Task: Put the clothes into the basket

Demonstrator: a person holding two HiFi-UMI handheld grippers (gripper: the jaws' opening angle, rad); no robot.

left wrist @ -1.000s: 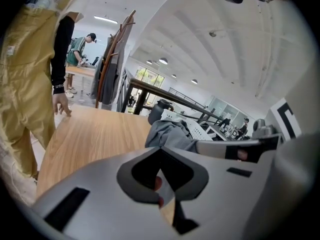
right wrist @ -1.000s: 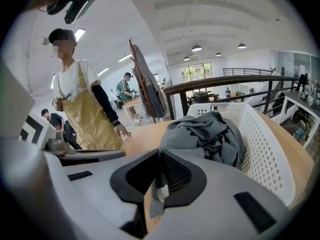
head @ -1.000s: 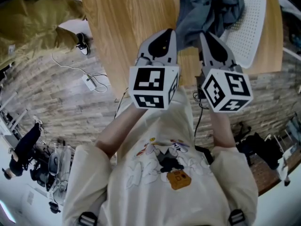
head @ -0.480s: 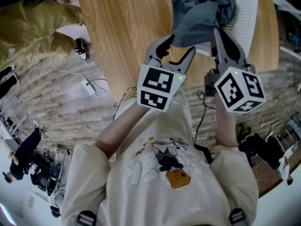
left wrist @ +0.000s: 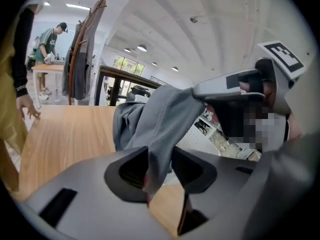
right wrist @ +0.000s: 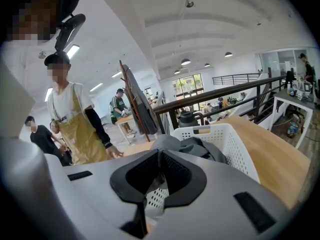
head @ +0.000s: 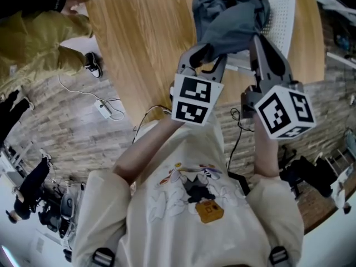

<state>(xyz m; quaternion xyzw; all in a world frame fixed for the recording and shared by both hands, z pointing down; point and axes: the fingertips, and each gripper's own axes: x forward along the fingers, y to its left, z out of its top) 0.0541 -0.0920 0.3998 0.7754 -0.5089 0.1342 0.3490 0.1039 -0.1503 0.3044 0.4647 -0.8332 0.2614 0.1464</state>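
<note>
A grey garment [head: 231, 15] hangs bunched over the near rim of the white perforated basket [head: 283, 15] on the wooden table. In the head view my left gripper [head: 207, 59] reaches up under the garment's lower edge. In the left gripper view a fold of the garment [left wrist: 155, 119] hangs down between its closing jaws [left wrist: 160, 156], with a gap still showing on the right side. My right gripper [head: 260, 38] is shut on the garment's edge beside the basket. The right gripper view has its jaws [right wrist: 159, 154] together, the garment [right wrist: 200, 146] heaped in the basket [right wrist: 230, 144] behind them.
The wooden table [head: 144, 38] runs to the left of the basket. A person in a yellow apron [head: 33, 43] stands at its left side, hand near the edge. A cable and power adapter [head: 105, 107] lie on the floor. A coat rack [left wrist: 82, 59] stands beyond the table.
The left gripper went from shut to wide open, then narrowed around a fold of the garment as it moved up to it. The garment shifted slightly left; the right gripper kept its hold.
</note>
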